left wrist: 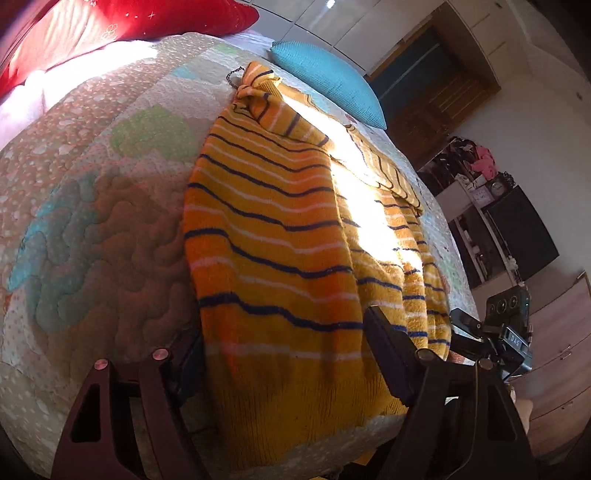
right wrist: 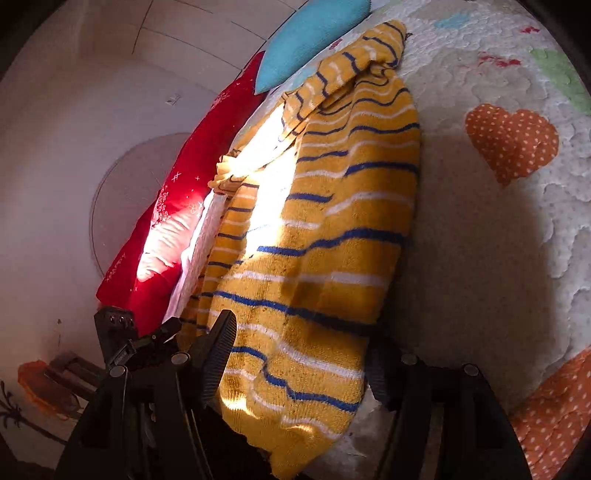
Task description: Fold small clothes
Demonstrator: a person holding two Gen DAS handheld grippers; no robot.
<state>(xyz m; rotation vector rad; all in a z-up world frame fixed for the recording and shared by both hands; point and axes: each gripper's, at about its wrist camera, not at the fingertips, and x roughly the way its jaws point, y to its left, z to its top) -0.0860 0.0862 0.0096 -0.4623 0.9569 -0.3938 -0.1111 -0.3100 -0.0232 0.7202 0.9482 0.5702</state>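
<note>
Across the quilted bedspread [left wrist: 110,229], patched with green and teal shapes and orange polka-dot hearts, a yellow sweater [left wrist: 273,236] with navy and white stripes lay lengthwise, one sleeve folded over its upper part. A band of sunlight fell across its middle and washed out the knit there. At the head of the bed sat a red pillow [left wrist: 122,22] and a turquoise cushion [left wrist: 328,81], the sweater's top end lying just beside the cushion. Beyond the bed's edge stood white cupboard fronts [left wrist: 373,33], a dark wooden door [left wrist: 439,92], a cluttered shelf unit [left wrist: 480,206] with a small clock, and pale drawers [left wrist: 557,343]; the right wrist view showed a plain white wall [right wrist: 74,155] with a circular mark on it.

The left gripper [left wrist: 284,354] stood spread over the sweater's lower hem, its fingers [left wrist: 388,350] on either side of the fabric, not pinching it. The right gripper [right wrist: 299,365] was likewise spread at the hem's other part, the knit lying between its fingers [right wrist: 219,350] without being squeezed. In the left wrist view the right gripper showed just past the sweater's right edge
</note>
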